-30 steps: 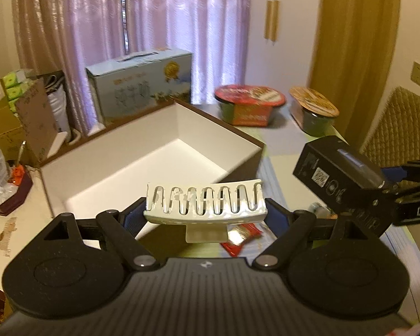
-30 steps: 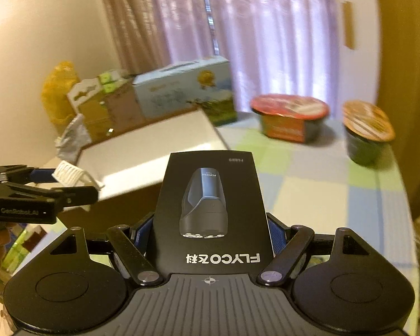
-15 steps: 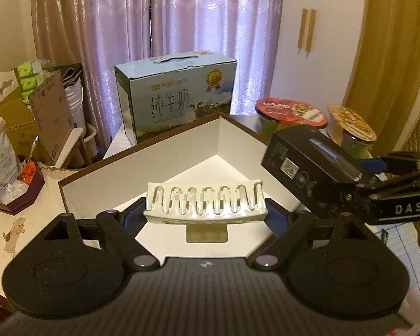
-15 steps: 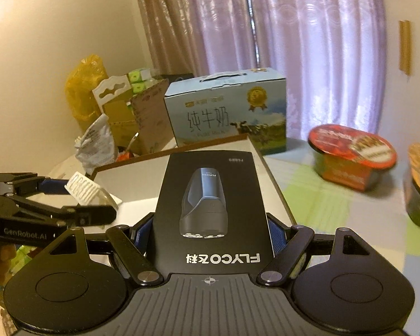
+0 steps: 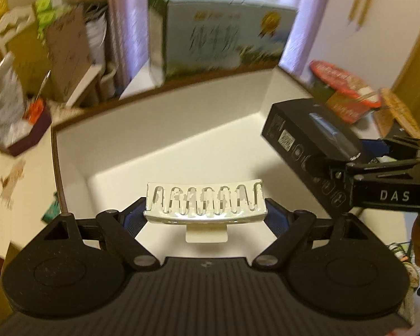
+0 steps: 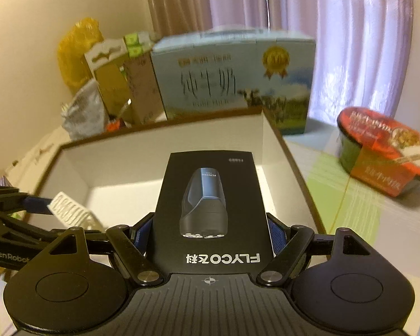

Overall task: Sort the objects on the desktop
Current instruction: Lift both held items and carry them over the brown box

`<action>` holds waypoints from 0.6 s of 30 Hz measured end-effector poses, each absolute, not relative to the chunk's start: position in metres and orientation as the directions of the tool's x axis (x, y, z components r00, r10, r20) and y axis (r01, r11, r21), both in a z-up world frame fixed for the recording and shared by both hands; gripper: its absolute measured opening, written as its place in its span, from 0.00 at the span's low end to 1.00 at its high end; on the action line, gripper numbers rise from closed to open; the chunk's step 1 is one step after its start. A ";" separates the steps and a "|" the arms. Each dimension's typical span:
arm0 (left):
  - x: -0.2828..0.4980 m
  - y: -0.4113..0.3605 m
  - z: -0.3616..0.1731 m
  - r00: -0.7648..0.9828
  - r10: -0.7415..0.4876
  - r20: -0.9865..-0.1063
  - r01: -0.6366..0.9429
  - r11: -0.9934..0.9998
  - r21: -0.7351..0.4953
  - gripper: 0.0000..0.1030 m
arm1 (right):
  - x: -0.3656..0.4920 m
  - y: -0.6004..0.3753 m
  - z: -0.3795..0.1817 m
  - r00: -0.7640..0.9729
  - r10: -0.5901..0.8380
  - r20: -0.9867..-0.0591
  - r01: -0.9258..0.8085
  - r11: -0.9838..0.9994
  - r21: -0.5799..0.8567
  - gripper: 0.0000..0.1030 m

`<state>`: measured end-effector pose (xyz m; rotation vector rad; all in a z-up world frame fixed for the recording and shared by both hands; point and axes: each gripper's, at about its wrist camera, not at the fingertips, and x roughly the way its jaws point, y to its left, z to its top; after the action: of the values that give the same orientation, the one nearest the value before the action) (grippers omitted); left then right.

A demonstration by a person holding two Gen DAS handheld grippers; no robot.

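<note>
**Carrying two items over the open box**

Holding a cream hair claw clip (image 5: 205, 205) crosswise in my left gripper (image 5: 205, 215), I have its jaws clamped on the clip's two ends, which keeps the teeth clear of the pads. My right gripper (image 6: 214, 240) is clamped on the long sides of a black shaver carton (image 6: 214, 212), leaving its free end pointing forward — a grip that suits lowering it flat. Both items hang above the white-lined storage box (image 5: 165, 128): the clip near its front edge, the carton toward its right wall. The box floor appears bare, so either item can likely be set down without crowding. A milk carton (image 6: 232, 78) stands just behind the box's far edge; noodle bowls (image 6: 383, 151) sit right of it.
</note>
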<state>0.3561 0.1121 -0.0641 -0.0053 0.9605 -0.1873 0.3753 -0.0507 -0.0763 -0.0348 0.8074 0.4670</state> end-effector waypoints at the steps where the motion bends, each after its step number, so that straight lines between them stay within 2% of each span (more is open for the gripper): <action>1: 0.358 0.113 -0.068 0.546 -0.152 -0.824 0.146 0.986 -0.085 0.82 | 0.379 -0.050 -0.079 0.590 0.382 -0.711 -0.419 0.898 0.134 0.74; 8: 0.359 0.113 -0.092 0.481 -0.123 -0.868 0.115 0.990 -0.076 0.82 | 0.398 -0.042 -0.102 0.550 0.277 -0.788 -0.421 0.907 0.025 0.74; 13: 0.360 0.109 -0.099 0.455 -0.097 -0.885 0.116 0.992 -0.049 0.82 | 0.398 -0.036 -0.112 0.552 0.235 -0.800 -0.450 0.892 -0.048 0.74; 18: 0.364 0.107 -0.104 0.440 -0.089 -0.894 0.120 0.992 -0.039 0.82 | 0.397 -0.038 -0.113 0.556 0.241 -0.795 -0.464 0.884 -0.057 0.74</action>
<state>0.3636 0.1068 -0.1040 0.0315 1.1078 -0.1296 0.3969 -0.0382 -0.1129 -0.2738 0.8891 0.4221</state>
